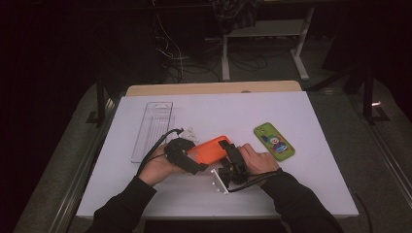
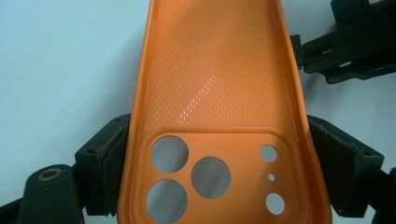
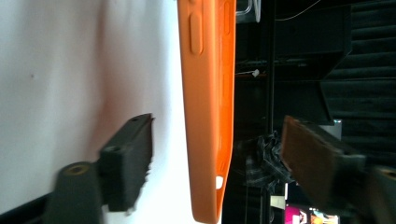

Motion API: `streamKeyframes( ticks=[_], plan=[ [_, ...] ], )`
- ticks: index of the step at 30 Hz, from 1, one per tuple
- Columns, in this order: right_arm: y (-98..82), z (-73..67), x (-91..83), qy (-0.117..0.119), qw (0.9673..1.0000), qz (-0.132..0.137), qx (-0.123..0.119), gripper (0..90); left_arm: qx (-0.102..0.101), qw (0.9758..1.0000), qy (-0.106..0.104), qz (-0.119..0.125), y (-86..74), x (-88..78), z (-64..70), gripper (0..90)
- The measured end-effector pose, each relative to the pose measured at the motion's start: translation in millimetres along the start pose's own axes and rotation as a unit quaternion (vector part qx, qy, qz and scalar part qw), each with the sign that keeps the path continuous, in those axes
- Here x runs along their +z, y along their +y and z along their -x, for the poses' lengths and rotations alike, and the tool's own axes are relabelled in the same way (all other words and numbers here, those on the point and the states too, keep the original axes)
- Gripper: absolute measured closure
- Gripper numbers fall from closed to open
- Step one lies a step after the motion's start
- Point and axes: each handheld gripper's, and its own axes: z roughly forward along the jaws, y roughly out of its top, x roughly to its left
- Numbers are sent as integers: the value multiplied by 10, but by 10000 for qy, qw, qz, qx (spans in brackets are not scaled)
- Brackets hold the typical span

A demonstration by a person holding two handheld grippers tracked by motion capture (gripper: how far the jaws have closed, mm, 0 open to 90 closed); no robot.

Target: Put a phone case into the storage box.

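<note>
An orange phone case [image 1: 211, 149] is held just above the white table top [image 1: 218, 111], inner side toward the left gripper view, with round camera holes at its near end [image 2: 215, 93]. My left gripper [image 1: 194, 158] is shut on that end, its pads pressing both long edges [image 2: 219, 158]. My right gripper [image 1: 229, 148] reaches in from the right and straddles the far end of the case. In the right gripper view the case [image 3: 208, 116] stands edge-on between the jaws [image 3: 215, 122], with a gap on each side. The right gripper's jaws [image 2: 345, 46] also appear beyond the case in the left gripper view.
A green phone case with a cartoon figure [image 1: 274, 141] lies to the right of the hands. A clear plastic box [image 1: 153, 131] lies at the left, with a small white piece [image 1: 190, 132] beside it. Dark floor, cables and table legs sit beyond the table's far edge.
</note>
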Motion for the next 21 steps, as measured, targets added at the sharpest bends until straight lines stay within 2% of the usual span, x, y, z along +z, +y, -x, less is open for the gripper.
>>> streamKeyframes(
  ticks=[9,21],
  plan=[
    [4,-49,-20,92,9998,-12,-151,476,40,10000,-25,-11,0,-13,-1,162],
    [43,-100,-31,154,9993,-49,-346,650,55,10000,9,-3,-3,-25,-7,162]
  ],
)
